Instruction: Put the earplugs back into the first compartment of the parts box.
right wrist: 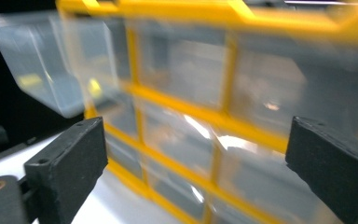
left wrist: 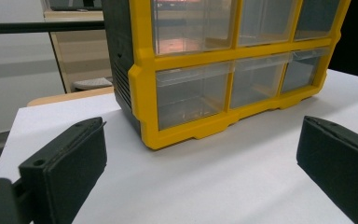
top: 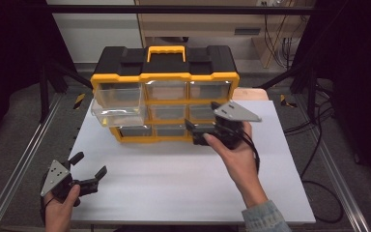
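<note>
At centre of the high view stands a yellow and black plastic drawer cabinet with clear drawers [top: 165, 96], on the far half of a white rectangular table top [top: 183, 183]. Just in front of its lower right drawers hovers the right gripper [top: 204, 126], jaws spread wide, nothing between them; not possible to tell if touching the cabinet front. Seen through the right gripper view, blurred: yellow frame and clear drawers [right wrist: 205, 116] very near, between the two black pads.

At left middle of the cabinet, one clear plastic drawer [top: 118, 111] pulled out, overhanging toward the left edge of the table.

Lower left of the high view: left gripper [top: 88, 168], jaws also wide apart and empty, well apart from the cabinet. Between both, bare white surface. Much open room in the near half; less at right of the cabinet, close to the table edge.
</note>
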